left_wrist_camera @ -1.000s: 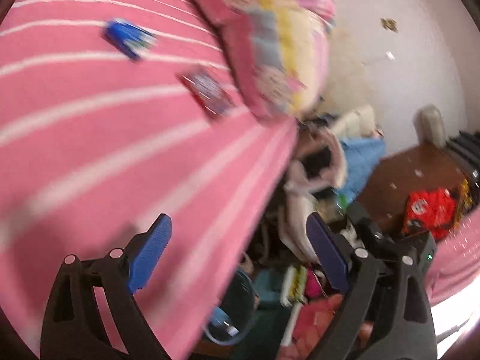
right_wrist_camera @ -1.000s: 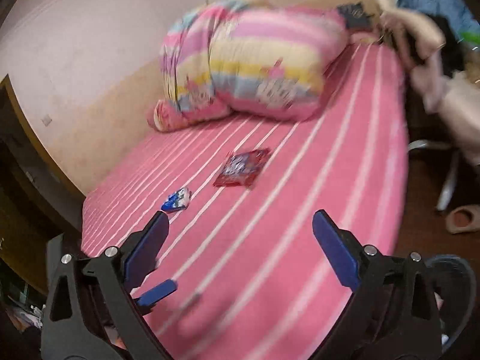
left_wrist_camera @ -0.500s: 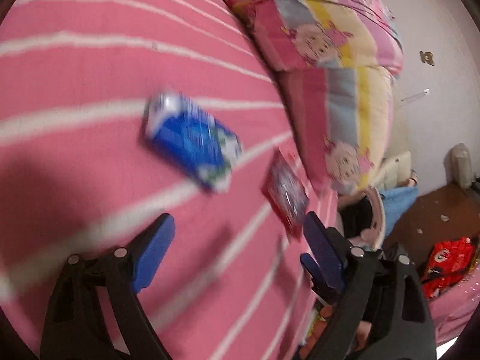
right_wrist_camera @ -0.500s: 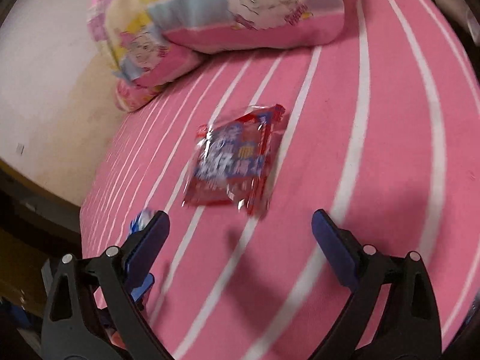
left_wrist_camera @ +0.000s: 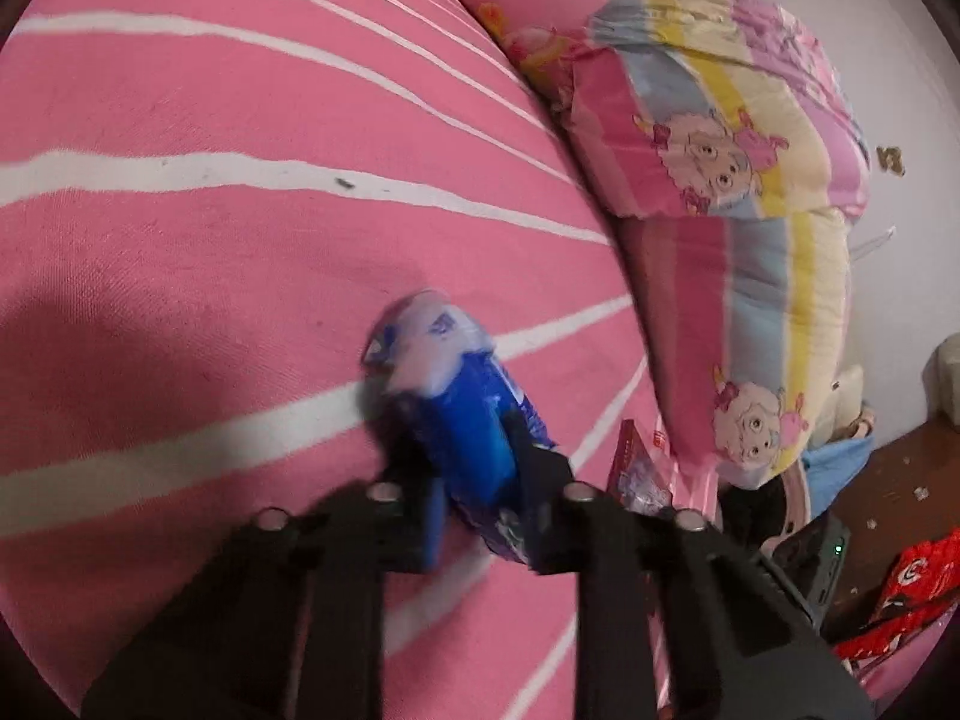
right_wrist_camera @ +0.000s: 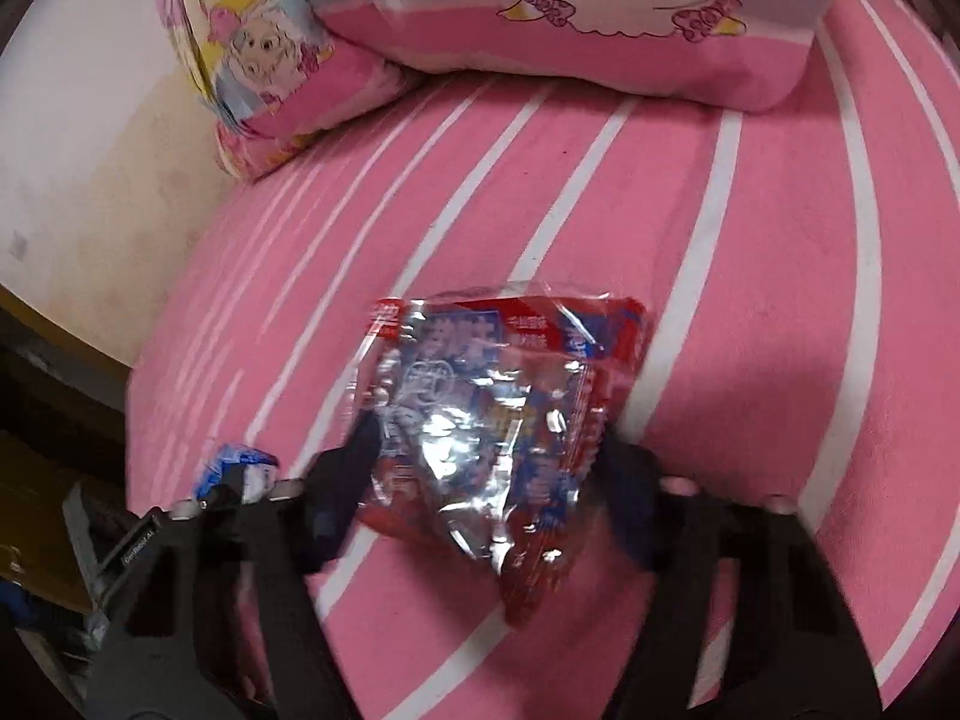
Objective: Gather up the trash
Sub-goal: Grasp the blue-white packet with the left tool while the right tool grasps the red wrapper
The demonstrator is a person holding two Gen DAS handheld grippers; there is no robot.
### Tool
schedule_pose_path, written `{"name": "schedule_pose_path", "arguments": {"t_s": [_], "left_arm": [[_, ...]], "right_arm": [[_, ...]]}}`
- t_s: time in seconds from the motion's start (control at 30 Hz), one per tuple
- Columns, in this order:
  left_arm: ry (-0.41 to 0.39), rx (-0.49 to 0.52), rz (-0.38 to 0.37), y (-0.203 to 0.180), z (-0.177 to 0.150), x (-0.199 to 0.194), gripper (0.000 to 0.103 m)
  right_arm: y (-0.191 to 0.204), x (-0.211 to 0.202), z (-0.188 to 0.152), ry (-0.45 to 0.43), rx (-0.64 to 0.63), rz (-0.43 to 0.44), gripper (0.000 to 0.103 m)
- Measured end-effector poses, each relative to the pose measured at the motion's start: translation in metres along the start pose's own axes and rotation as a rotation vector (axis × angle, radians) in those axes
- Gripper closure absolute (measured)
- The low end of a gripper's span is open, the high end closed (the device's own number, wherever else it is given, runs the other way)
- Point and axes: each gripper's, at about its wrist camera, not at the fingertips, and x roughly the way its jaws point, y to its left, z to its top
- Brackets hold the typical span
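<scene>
On the pink striped bed (left_wrist_camera: 180, 252), the left gripper (left_wrist_camera: 480, 450) is closed tight around a blue wrapper (left_wrist_camera: 462, 408), its white end sticking out beyond the fingertips. The right gripper (right_wrist_camera: 486, 462) pinches a shiny red snack packet (right_wrist_camera: 492, 408), its fingers pressed into the packet's two sides. Both pieces of trash lie near the cartoon-print quilt (right_wrist_camera: 540, 18), on the side facing the grippers.
</scene>
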Motion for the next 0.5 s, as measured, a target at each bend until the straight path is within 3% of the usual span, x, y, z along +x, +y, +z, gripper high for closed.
{"name": "schedule_pose_path", "arguments": {"t_s": [0.07, 0.1, 0.23, 0.5], "left_arm": [[-0.023, 0.032, 0.015, -0.005, -0.005, -0.003, 0.088], [-0.028, 0.035, 0.017, -0.006, -0.006, -0.005, 0.089], [-0.035, 0.028, 0.01, -0.008, -0.017, -0.016, 0.09], [-0.018, 0.049, -0.017, -0.016, -0.058, -0.045, 0.09]], "right_arm": [[-0.001, 0.0, 0.001, -0.001, 0.019, 0.037, 0.084], [-0.002, 0.0, 0.001, 0.009, 0.034, 0.069, 0.085], [0.005, -0.013, -0.005, -0.022, -0.008, 0.067, 0.091], [0.011, -0.039, -0.029, -0.033, -0.083, 0.113, 0.093]]}}
